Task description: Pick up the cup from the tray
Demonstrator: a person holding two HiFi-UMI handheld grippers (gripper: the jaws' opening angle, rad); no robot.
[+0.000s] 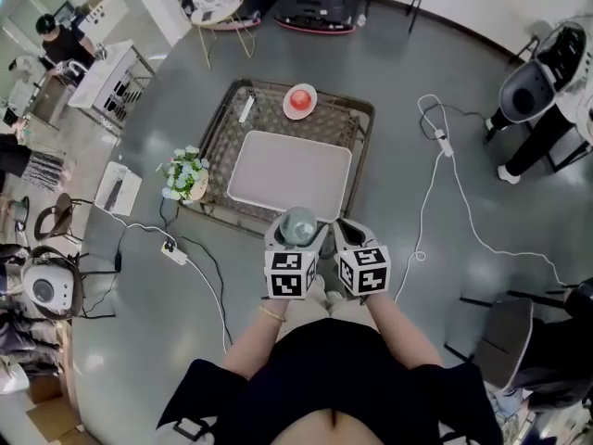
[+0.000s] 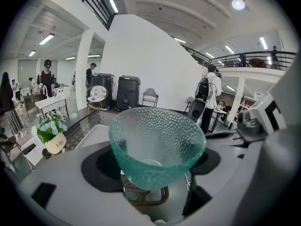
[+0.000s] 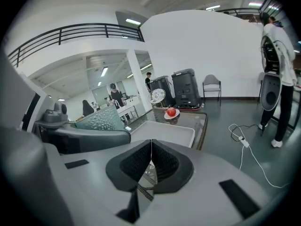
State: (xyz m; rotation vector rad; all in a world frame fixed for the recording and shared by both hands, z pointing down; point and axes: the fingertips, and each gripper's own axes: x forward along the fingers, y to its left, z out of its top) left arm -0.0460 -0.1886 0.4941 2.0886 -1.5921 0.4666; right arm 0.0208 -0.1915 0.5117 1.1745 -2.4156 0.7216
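A teal dimpled glass cup (image 2: pixel 156 144) sits clamped between the jaws of my left gripper (image 2: pixel 155 166), lifted clear of the tray; from the head view the cup (image 1: pixel 298 224) hangs over the table's near edge. The white tray (image 1: pixel 289 173) lies bare on the low dark table (image 1: pixel 359 128). Just right of the cup, my right gripper (image 1: pixel 350 233) has its pads pressed together on nothing; its own view shows the gripper (image 3: pixel 151 163) shut, with the cup (image 3: pixel 101 119) to its left.
A red apple on a white plate (image 1: pixel 299 101) and a small white stick (image 1: pixel 246 109) lie at the table's far end. A flower pot (image 1: pixel 187 177) stands by the left edge. Cables (image 1: pixel 435 193) and a power strip (image 1: pixel 173 251) cross the grey floor.
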